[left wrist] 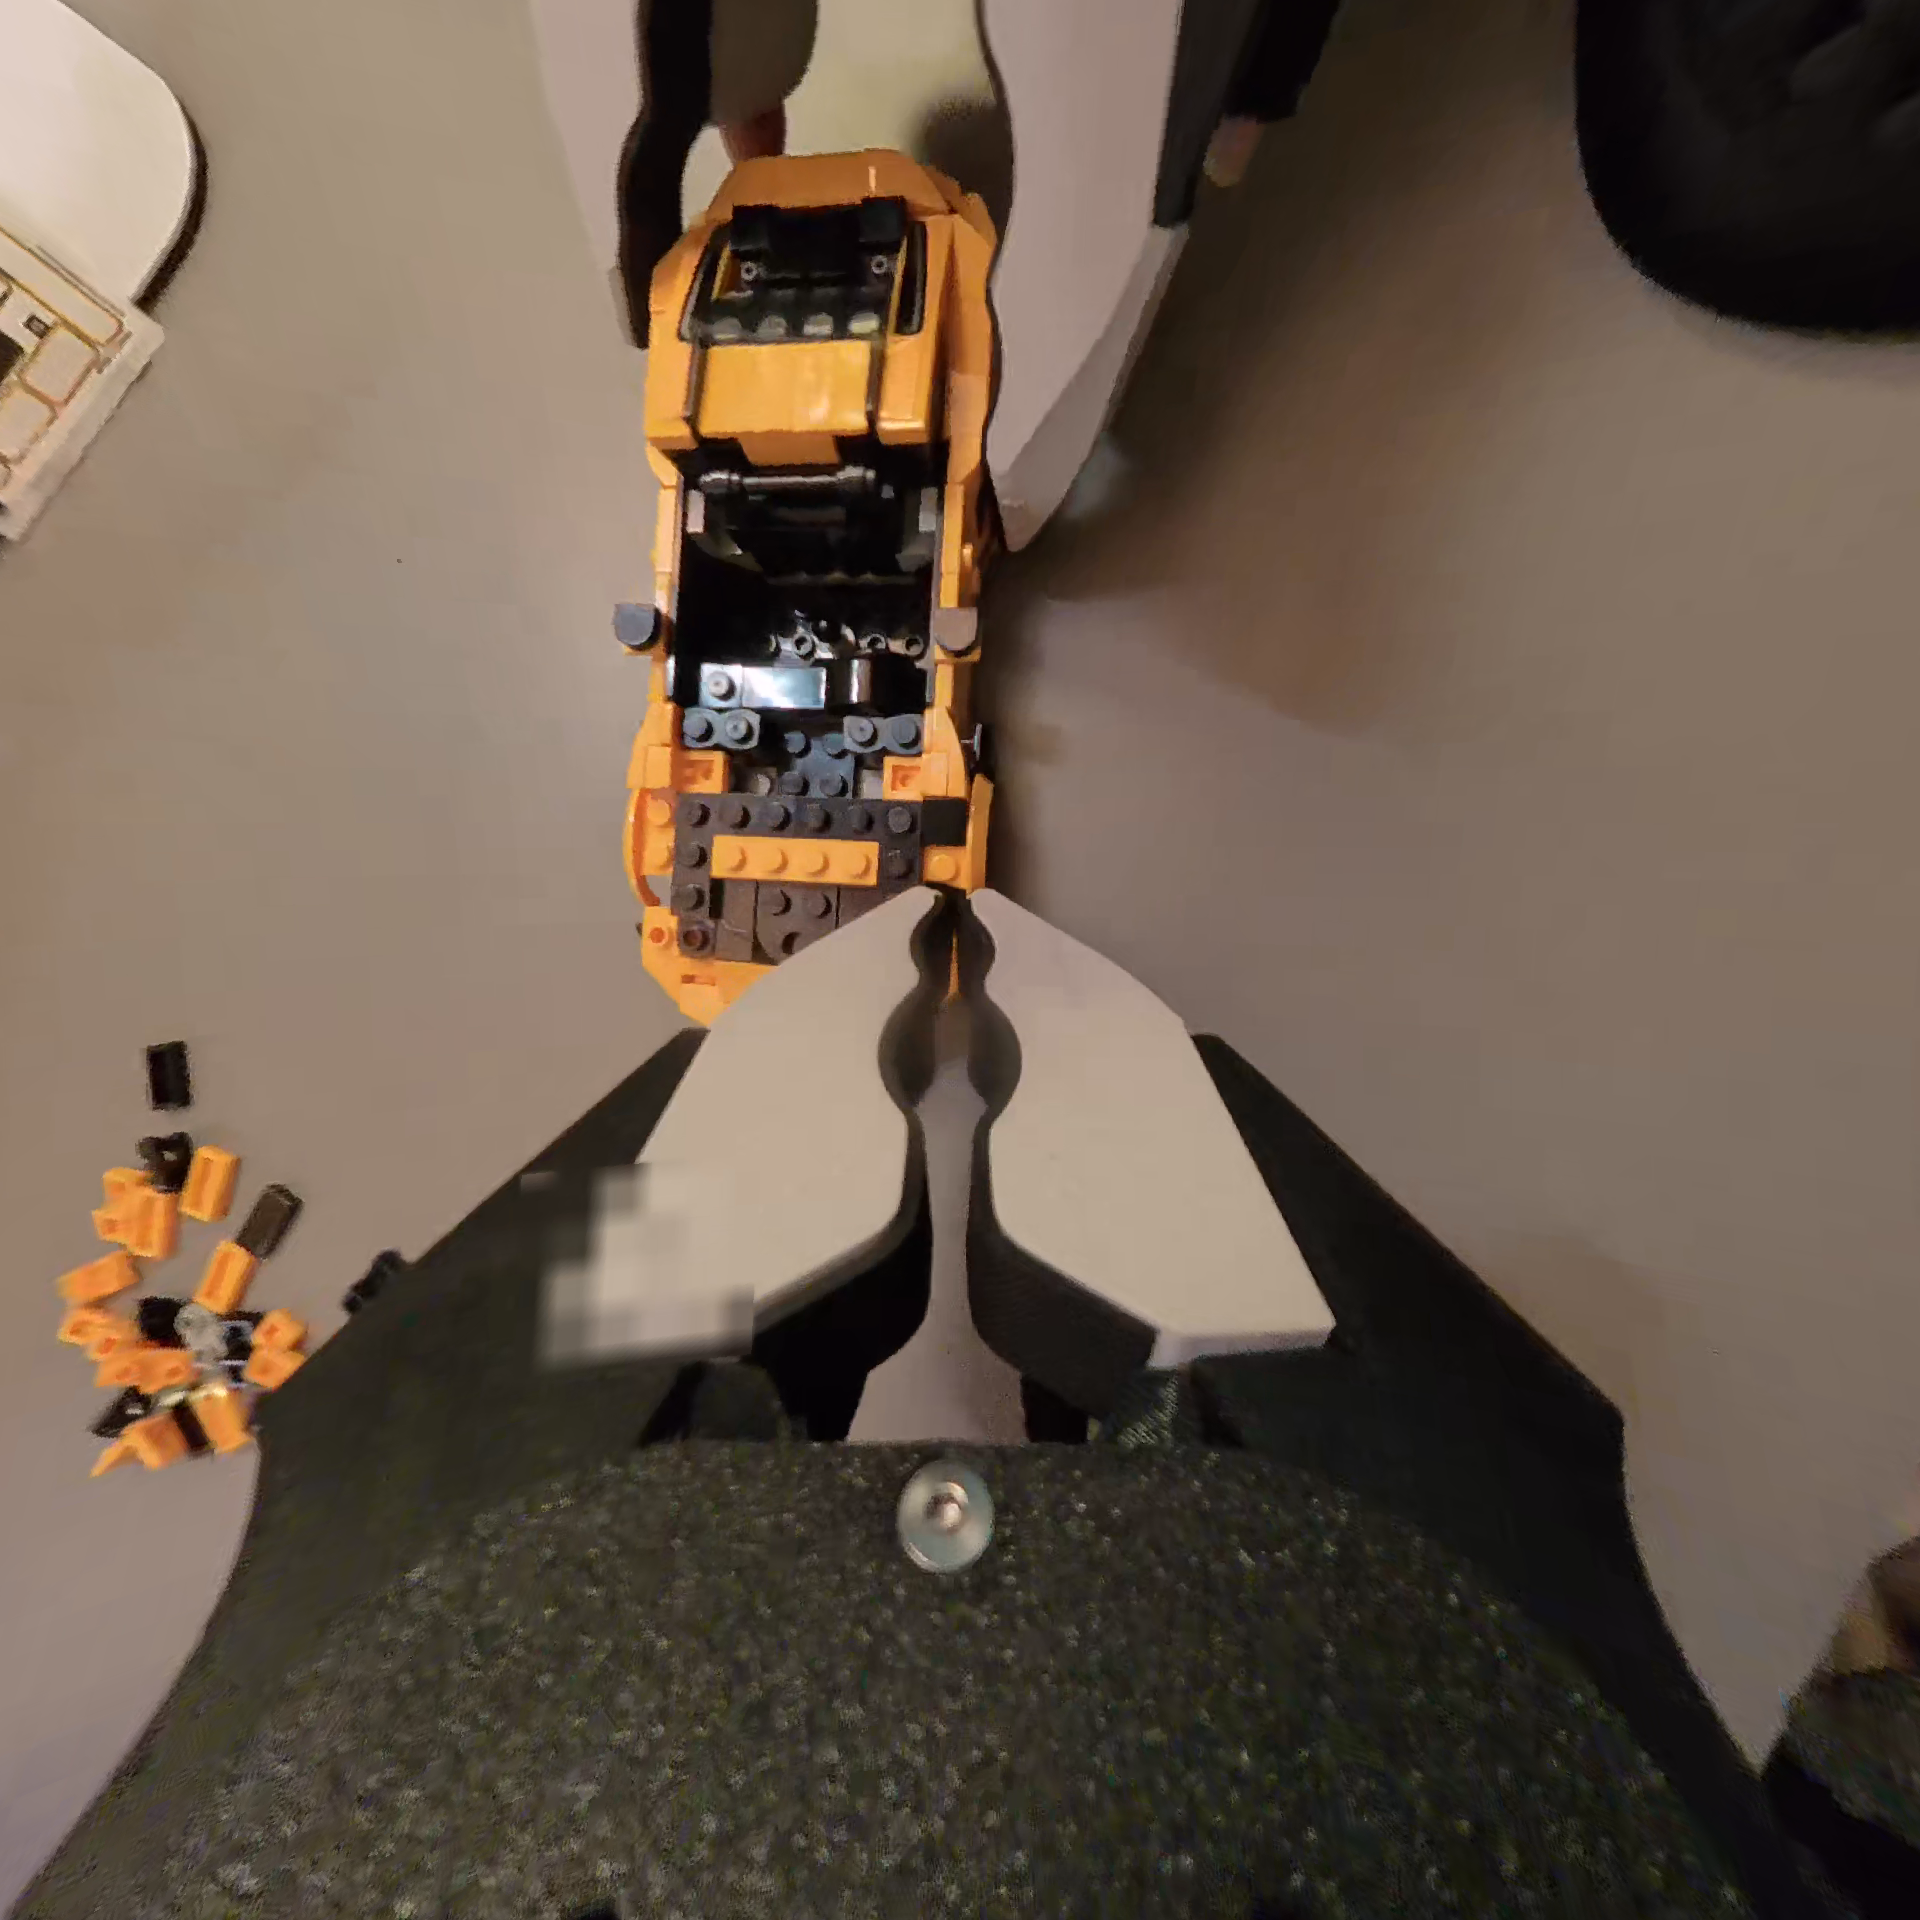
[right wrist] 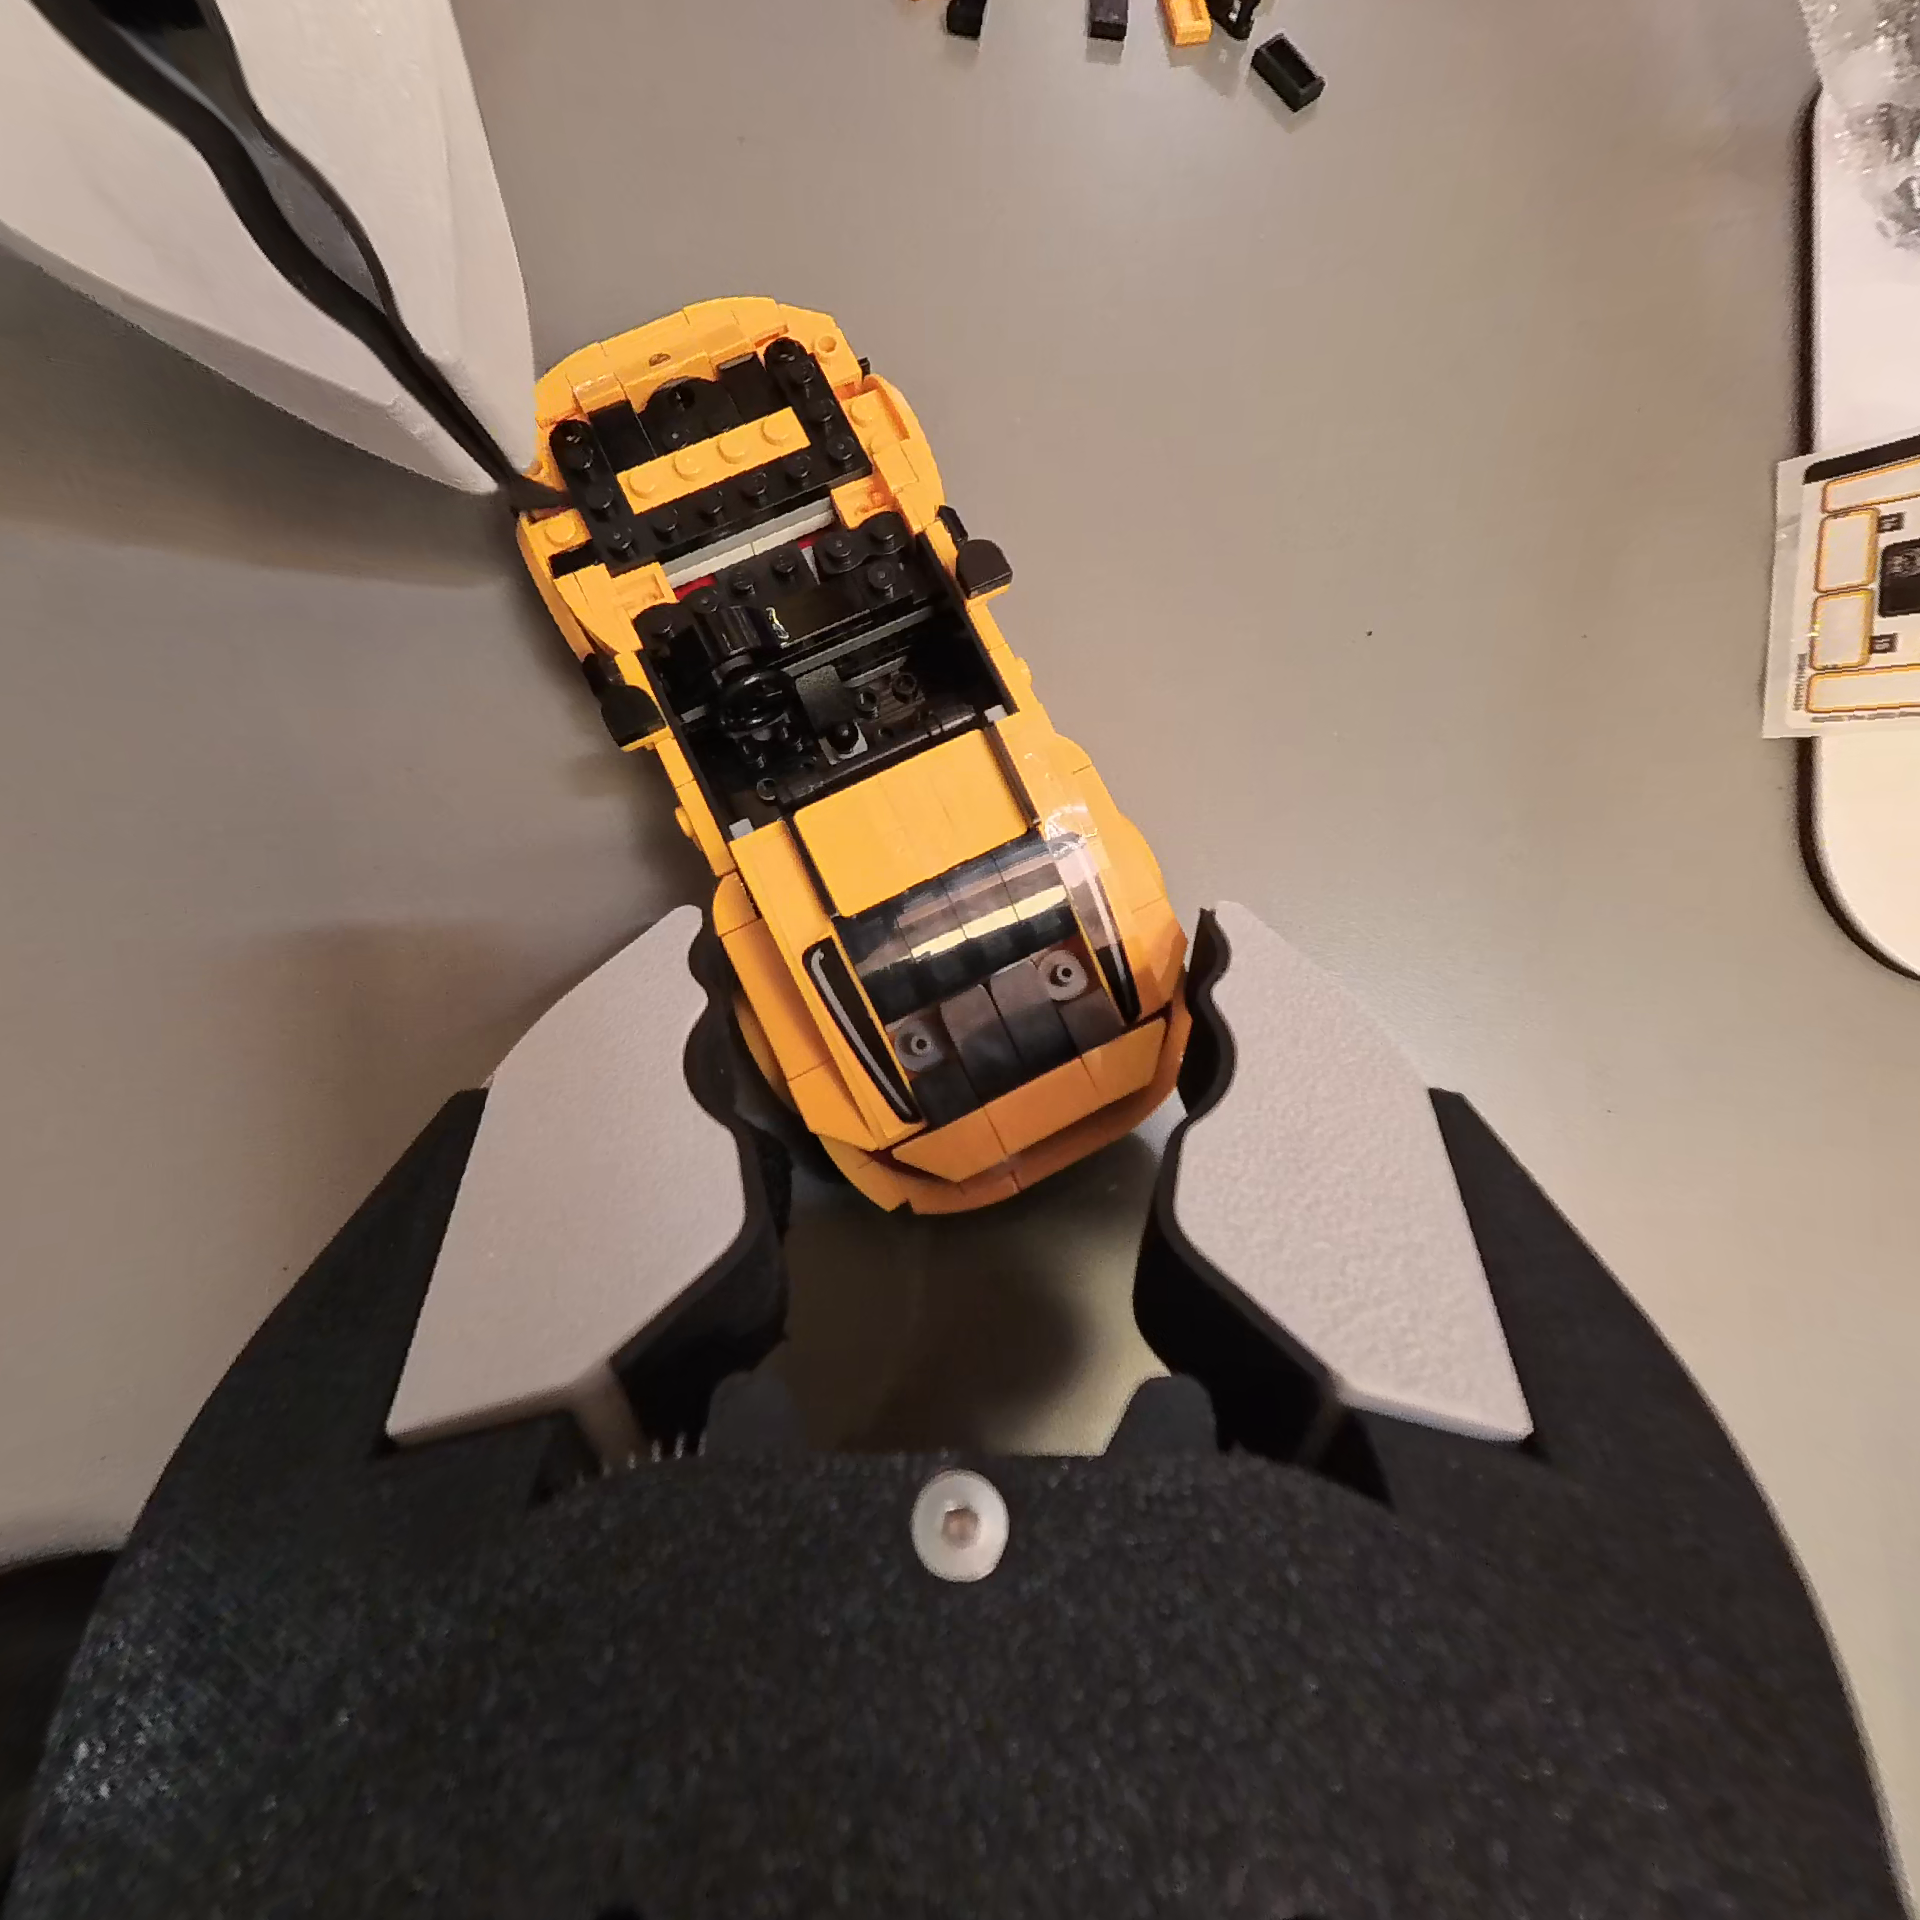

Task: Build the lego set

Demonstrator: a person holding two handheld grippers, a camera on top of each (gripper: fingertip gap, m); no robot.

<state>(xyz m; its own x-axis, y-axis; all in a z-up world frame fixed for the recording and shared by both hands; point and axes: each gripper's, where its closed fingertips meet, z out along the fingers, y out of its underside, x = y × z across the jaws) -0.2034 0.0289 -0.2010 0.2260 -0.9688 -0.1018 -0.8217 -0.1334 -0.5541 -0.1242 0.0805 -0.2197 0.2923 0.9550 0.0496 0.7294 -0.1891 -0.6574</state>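
Note:
An orange and black lego car (left wrist: 821, 395) lies on the grey table, roof off and cabin open. My left gripper (left wrist: 951, 914) is shut at the car's front corner, with a thin orange sliver showing between its jaws. In the right wrist view its tips (right wrist: 504, 483) touch that corner. My right gripper (right wrist: 951, 935) clasps the car's rear (right wrist: 987, 1039) from both sides. Its white fingers (left wrist: 1081, 312) flank the rear in the left wrist view.
A pile of loose orange and black pieces (left wrist: 177, 1309) lies on the table left of my left gripper; a few show at the top of the right wrist view (right wrist: 1283, 68). A printed sheet (right wrist: 1849, 592) rests on a white board (right wrist: 1870, 883).

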